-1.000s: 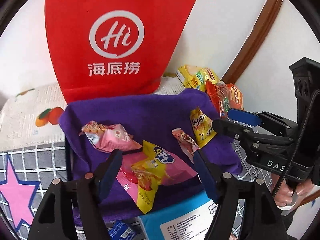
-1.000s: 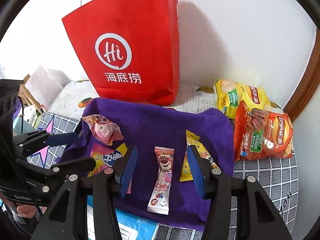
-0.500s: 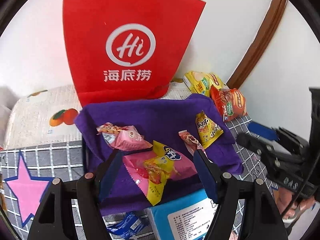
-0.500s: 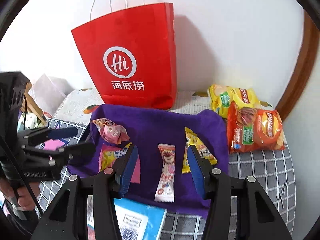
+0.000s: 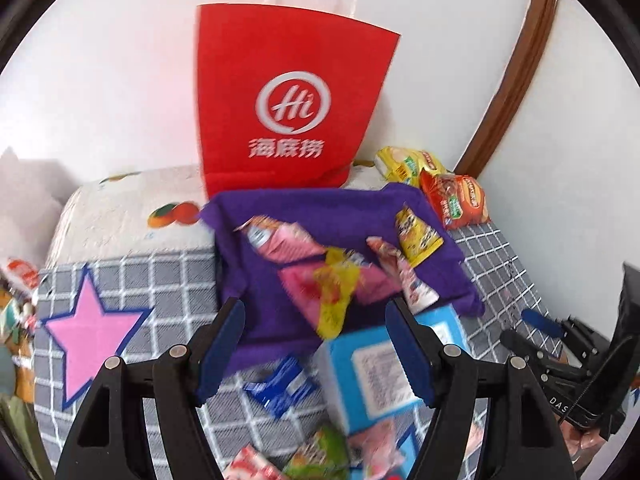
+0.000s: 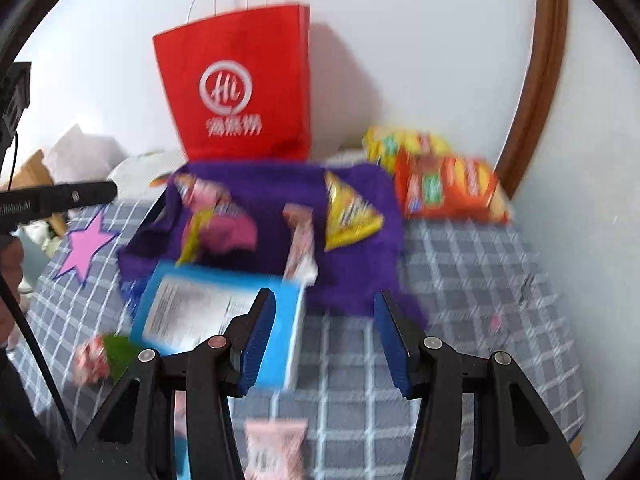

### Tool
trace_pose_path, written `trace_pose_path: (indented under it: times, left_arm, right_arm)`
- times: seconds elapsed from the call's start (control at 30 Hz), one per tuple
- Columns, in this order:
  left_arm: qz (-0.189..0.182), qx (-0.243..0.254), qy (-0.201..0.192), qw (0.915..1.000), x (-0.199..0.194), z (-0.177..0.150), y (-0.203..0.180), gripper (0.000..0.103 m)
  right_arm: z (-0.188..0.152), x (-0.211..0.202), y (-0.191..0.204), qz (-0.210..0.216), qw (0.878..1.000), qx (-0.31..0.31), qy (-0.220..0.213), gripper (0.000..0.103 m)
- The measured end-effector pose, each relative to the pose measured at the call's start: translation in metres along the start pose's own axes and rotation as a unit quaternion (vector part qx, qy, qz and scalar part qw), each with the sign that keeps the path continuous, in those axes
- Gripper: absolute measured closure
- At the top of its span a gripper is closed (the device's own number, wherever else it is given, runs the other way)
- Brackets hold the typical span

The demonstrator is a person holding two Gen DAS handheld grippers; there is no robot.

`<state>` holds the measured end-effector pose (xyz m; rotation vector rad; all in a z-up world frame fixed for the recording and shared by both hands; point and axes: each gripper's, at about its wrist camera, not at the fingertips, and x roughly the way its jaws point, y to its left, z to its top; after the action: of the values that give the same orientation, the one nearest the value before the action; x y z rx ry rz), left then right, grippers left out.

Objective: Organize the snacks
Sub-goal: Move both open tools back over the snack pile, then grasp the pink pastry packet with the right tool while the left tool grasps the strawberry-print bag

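Note:
A purple cloth (image 5: 288, 204) (image 6: 360, 276) lies on the checked cover in front of a red paper bag (image 5: 288, 92) (image 6: 240, 80). On it lie a pink packet (image 5: 288, 236), a pink-and-yellow packet (image 5: 332, 284), a slim pink bar (image 5: 404, 276) (image 6: 302, 240) and a yellow packet (image 5: 416, 232) (image 6: 348, 208). A blue box (image 5: 376, 364) (image 6: 188, 312) lies in front of the cloth. My left gripper (image 5: 316, 344) is open and empty above the cloth's near edge. My right gripper (image 6: 324, 332) is open and empty, right of the box.
Yellow and orange chip bags (image 5: 456, 196) (image 6: 444, 184) lie at the back right by the wall and a brown frame (image 5: 508, 92). A small blue wrapper (image 5: 280, 388) and more packets (image 5: 316, 456) (image 6: 276, 448) lie near me. A pink star (image 5: 88, 336) marks the cover.
Both grippers have pulled back and up from the cloth, so more of the near cover, the blue box and loose packets show. Both stay open and empty.

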<state>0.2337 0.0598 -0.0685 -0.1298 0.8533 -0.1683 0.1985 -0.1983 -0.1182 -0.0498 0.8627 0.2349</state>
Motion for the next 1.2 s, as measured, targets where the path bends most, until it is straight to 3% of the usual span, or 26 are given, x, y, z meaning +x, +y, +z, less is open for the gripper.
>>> trace_pose_path:
  times: [0.27, 0.47, 0.7, 0.9, 1.2]
  left_arm:
    - [0.010, -0.018, 0.013, 0.9997, -0.016, -0.053, 0.025, 0.033]
    - [0.006, -0.029, 0.034, 0.9990, -0.014, -0.084, 0.035, 0.033]
    - [0.018, -0.030, 0.042, 0.9985, -0.016, -0.105, 0.045, 0.033]
    - [0.025, -0.031, 0.063, 0.9972, -0.005, -0.125, 0.056, 0.033]
    - [-0.003, -0.023, 0.085, 0.9961, 0.023, -0.143, 0.068, 0.033]
  right_arm:
    - [-0.077, 0.021, -0.002, 0.048, 0.995, 0.048, 0.072, 0.052]
    - [-0.110, 0.033, 0.007, 0.067, 0.990, 0.065, 0.102, 0.051]
    - [-0.117, 0.034, 0.023, 0.010, 0.997, 0.039, 0.065, 0.056]
    - [-0.118, 0.036, 0.012, 0.000, 0.998, 0.044, 0.041, 0.058]
    - [-0.126, 0.037, 0.016, -0.031, 0.999, 0.016, 0.002, 0.058]
